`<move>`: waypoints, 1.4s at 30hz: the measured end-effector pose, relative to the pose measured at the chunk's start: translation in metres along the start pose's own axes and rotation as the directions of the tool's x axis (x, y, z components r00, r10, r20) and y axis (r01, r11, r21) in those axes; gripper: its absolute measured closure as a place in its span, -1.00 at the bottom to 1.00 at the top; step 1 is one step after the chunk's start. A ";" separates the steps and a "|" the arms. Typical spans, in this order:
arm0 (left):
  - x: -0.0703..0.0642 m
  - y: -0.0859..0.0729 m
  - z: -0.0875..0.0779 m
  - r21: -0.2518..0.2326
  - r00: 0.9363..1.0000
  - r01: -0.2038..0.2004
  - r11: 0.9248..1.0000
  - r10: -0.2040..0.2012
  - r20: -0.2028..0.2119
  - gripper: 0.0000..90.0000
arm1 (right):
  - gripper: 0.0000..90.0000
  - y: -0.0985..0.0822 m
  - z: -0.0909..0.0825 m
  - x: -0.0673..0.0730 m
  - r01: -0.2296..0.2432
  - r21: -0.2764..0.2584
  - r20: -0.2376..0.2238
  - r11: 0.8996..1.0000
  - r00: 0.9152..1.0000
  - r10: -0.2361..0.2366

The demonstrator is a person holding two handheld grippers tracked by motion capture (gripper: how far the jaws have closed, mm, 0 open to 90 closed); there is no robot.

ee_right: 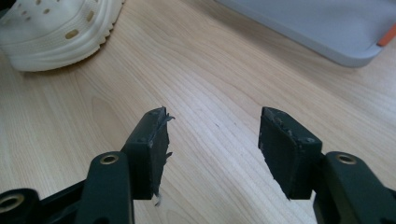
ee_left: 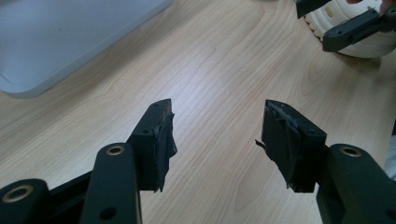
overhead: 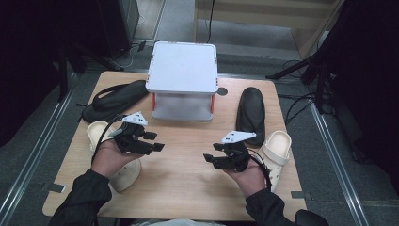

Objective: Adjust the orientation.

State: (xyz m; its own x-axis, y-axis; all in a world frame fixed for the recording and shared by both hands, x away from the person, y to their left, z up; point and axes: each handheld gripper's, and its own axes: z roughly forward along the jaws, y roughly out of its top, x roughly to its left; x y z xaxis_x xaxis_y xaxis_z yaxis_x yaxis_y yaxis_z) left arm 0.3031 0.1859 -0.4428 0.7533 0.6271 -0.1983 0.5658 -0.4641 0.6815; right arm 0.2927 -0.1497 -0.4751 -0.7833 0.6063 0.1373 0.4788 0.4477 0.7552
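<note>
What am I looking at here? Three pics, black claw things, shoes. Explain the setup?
No robot arm here: a person holds a hand-held two-jaw gripper in each hand. The high view looks down on the wooden table from above the person's side, showing the left gripper and the right gripper. The other two pictures come from cameras riding on each gripper, looking along its own black jaws. Both stand open over bare wood and hold nothing. On the table: a white two-tier rack at the back, a black shoe and a cream clog on the left, another black shoe and another cream clog on the right.
</note>
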 end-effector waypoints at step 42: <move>0.032 -0.036 -0.081 -0.040 0.982 0.109 0.993 -0.114 -0.151 -0.03 | 0.09 0.015 0.009 0.027 0.101 0.002 -0.064 0.995 0.993 -0.101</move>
State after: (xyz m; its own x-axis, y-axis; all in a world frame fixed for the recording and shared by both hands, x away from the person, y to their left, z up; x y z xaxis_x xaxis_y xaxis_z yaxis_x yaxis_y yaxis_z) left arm 0.2798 0.2734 -0.4167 0.6245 0.7632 -0.1662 0.6311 -0.3676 0.6831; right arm 0.2825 -0.1211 -0.4655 -0.8516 0.5144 0.1010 0.3975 0.5079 0.7642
